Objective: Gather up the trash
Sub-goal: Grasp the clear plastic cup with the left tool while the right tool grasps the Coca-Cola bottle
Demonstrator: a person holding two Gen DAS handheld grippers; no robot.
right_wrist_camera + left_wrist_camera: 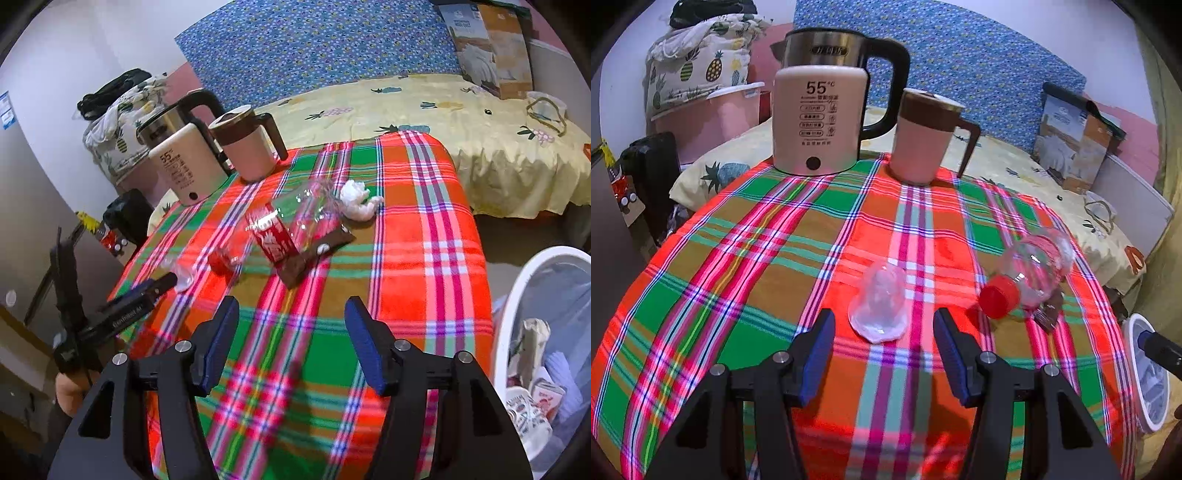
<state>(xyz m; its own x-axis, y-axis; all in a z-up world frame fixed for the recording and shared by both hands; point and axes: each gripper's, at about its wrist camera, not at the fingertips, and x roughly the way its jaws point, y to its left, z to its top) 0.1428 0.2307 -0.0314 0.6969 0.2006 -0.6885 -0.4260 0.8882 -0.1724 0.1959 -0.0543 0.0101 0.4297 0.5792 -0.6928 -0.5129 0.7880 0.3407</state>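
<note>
A crumpled clear plastic cup [879, 308] lies on the plaid tablecloth [746, 266], just ahead of my left gripper [884, 350]. That gripper is open and its pads are off the cup. A clear bottle [1030, 269] with a red cap lies to the right on a brown wrapper [1049, 317]. In the right wrist view my right gripper [291, 332] is open over bare cloth with nothing between its fingers. Ahead of it lie the bottle [284, 229], the brown wrapper [314, 254] and a white crumpled tissue [358, 201]. The cup [181, 273] sits by my left gripper [162, 284].
A beige kettle [820, 118] and a pink lidded mug [923, 136] stand at the table's far edge. A white trash bin [517, 295] with a liner and some trash in it stands on the floor right of the table. A bed [461, 122] lies behind.
</note>
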